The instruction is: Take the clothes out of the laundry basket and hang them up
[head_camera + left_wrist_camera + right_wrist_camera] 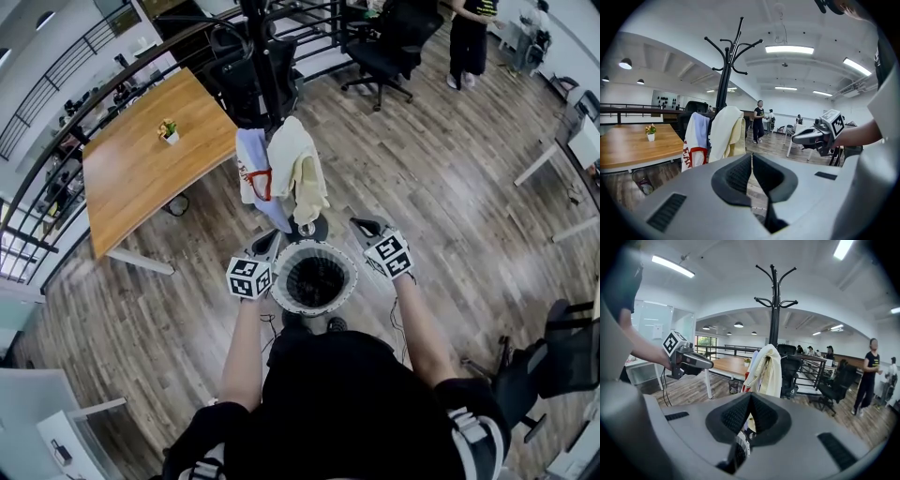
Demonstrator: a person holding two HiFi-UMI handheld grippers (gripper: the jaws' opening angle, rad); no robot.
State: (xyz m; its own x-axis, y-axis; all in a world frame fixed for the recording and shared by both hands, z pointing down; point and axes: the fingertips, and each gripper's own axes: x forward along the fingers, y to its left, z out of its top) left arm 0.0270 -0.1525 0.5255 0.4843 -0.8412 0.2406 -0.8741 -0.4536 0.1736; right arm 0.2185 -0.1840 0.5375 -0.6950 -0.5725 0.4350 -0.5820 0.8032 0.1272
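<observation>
Left claw: the left gripper (268, 238) has its jaws pressed together, with nothing between them.
Right claw: the right gripper (364, 227) is likewise closed and empty.
Basket: the round white mesh laundry basket (283, 292) stands upright, mouth up, between the two claws and below their tips, nearer the person than the tips reach.
Basket contents: the inside reads dark and no cloth shows, so it is probably empty.
Hung clothes: a cream garment (300, 164) and a white shirt with red print (250, 171) drape on the coat rack (723, 82), straight ahead of both claws and well beyond them.
Nearer claw: neither; both flank the rim about evenly.
Coming move: any pick would mean tipping a claw down and inward to the mouth; likelier the job is nearly done.
</observation>
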